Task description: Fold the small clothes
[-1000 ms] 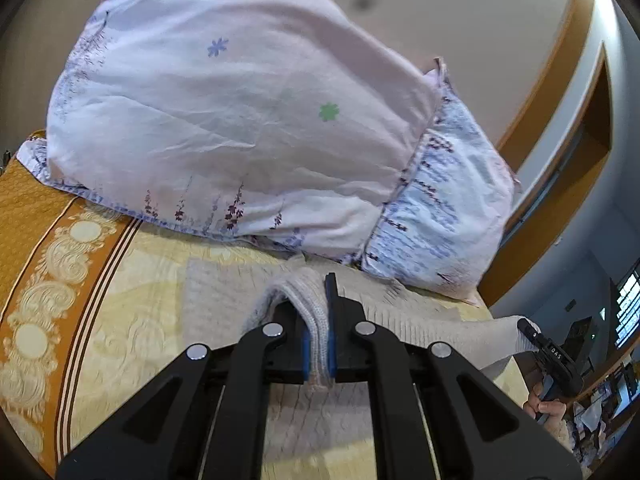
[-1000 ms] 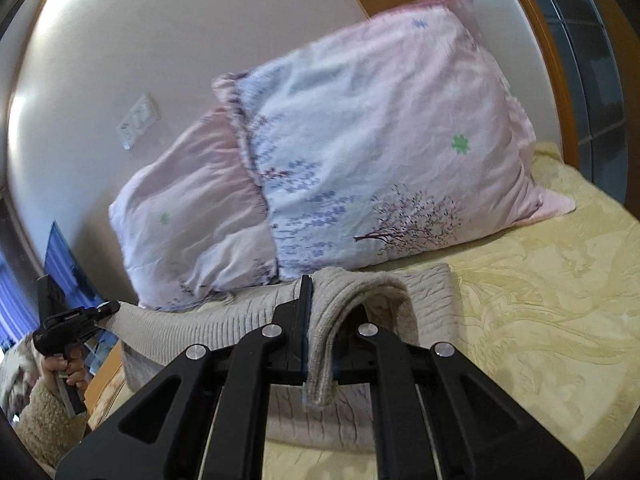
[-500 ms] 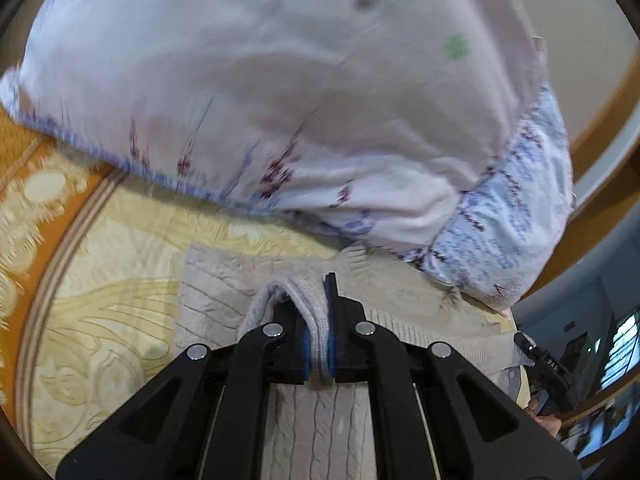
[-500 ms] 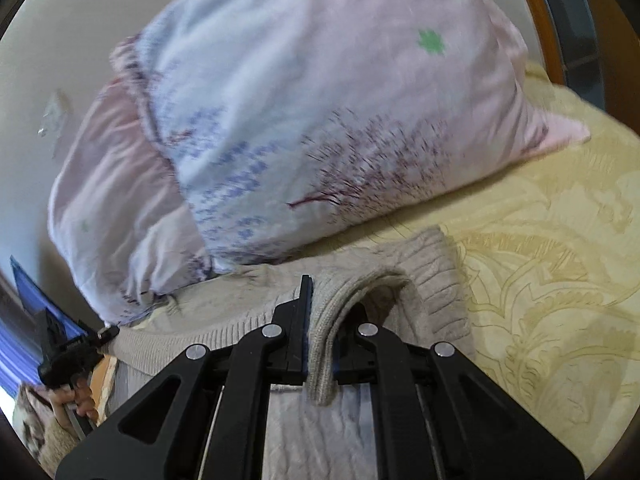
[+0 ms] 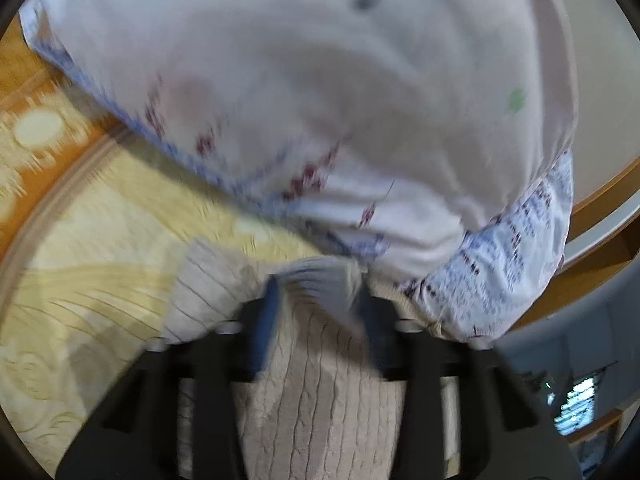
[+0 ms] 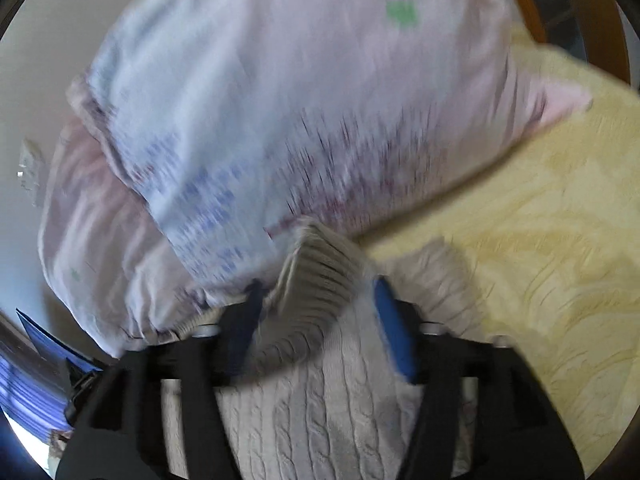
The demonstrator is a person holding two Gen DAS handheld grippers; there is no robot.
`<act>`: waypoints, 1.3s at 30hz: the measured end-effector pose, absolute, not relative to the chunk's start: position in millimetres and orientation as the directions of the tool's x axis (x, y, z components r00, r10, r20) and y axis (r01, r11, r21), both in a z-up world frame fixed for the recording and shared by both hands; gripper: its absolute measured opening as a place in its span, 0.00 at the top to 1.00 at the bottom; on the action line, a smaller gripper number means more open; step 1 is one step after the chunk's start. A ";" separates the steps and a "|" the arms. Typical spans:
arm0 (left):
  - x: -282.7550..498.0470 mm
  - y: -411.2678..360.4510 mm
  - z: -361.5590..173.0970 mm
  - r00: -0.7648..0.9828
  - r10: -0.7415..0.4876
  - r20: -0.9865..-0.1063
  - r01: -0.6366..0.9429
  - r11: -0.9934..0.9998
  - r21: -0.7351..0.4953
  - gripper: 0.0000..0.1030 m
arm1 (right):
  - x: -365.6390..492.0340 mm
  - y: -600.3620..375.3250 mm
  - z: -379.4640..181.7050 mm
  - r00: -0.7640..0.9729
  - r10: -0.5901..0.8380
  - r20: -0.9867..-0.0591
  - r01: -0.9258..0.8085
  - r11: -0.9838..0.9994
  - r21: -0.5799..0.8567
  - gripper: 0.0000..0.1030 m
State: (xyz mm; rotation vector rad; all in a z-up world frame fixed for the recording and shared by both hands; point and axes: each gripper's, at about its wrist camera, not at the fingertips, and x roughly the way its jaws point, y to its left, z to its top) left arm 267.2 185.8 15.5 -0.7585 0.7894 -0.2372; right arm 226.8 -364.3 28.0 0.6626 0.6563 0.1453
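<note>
With both the left gripper (image 5: 318,316) and right gripper (image 6: 320,320) spread wide around the sweater (image 5: 320,392) lying on the bedspread (image 6: 540,260) against the pillows (image 5: 320,100), the released fold risked springing back or catching a finger

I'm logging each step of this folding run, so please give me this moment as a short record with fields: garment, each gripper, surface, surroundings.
garment: beige cable-knit sweater, lying on the bed, its ribbed edge bunched up near the pillows
left gripper: open, jaws spread on either side of a ribbed fold
right gripper: open, ribbed fold loose between the jaws
surface: yellow patterned bedspread
surroundings: pink floral pillow and a blue floral pillow just behind the sweater
image quality: both views motion-blurred
</note>
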 end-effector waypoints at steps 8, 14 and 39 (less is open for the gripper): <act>222.0 176.4 41.6 0.665 -0.447 -0.599 0.060 0.830 -0.554 0.50 | 176.0 -381.9 33.5 0.790 0.271 -0.550 0.058 0.860 0.507 0.48; 200.6 171.3 28.3 0.608 -0.422 -0.672 0.076 0.874 -0.480 0.57 | 153.1 -378.8 16.8 0.739 0.251 -0.625 0.047 0.906 0.420 0.57; 175.1 178.8 9.5 0.563 -0.435 -0.703 0.075 0.874 -0.481 0.93 | 132.6 -378.0 11.7 0.733 0.245 -0.635 0.035 0.918 0.395 0.89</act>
